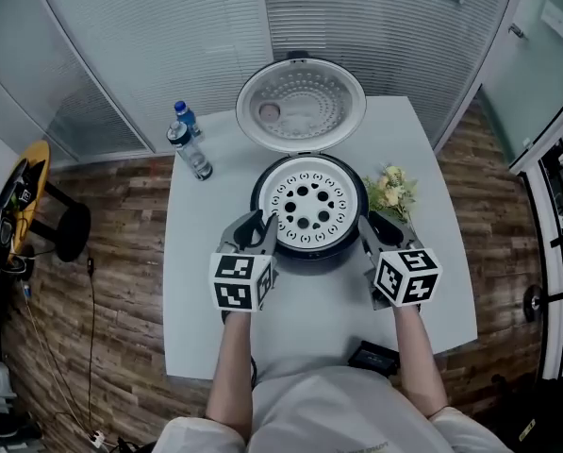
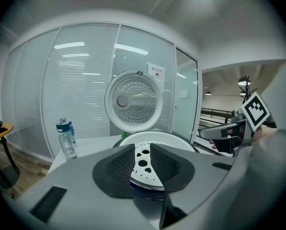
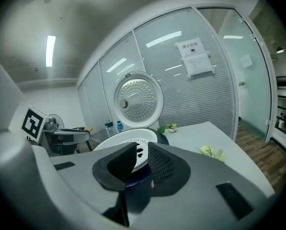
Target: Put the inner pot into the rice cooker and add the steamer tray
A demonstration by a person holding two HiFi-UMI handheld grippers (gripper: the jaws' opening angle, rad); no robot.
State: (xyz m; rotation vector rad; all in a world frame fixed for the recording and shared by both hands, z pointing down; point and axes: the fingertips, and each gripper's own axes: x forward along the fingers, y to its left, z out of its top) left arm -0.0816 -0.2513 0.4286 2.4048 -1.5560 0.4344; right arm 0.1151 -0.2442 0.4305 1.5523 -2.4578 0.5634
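Note:
The dark rice cooker (image 1: 311,251) stands mid-table with its round lid (image 1: 301,104) swung up at the back. The white steamer tray (image 1: 306,203), full of holes, lies level across the cooker's mouth and hides whatever is under it. My left gripper (image 1: 257,226) is at the tray's left front rim and my right gripper (image 1: 380,226) at its right front rim. In the left gripper view (image 2: 143,166) and the right gripper view (image 3: 142,159) the jaws stand a little apart. The tray (image 2: 157,139) (image 3: 128,139) shows through the gap, and no pad presses on it.
Two water bottles (image 1: 191,154) stand at the table's back left. A small bunch of pale flowers (image 1: 391,192) lies right of the cooker. A black flat object (image 1: 373,355) sits at the front edge of the white table (image 1: 182,281). Glass walls with blinds stand behind.

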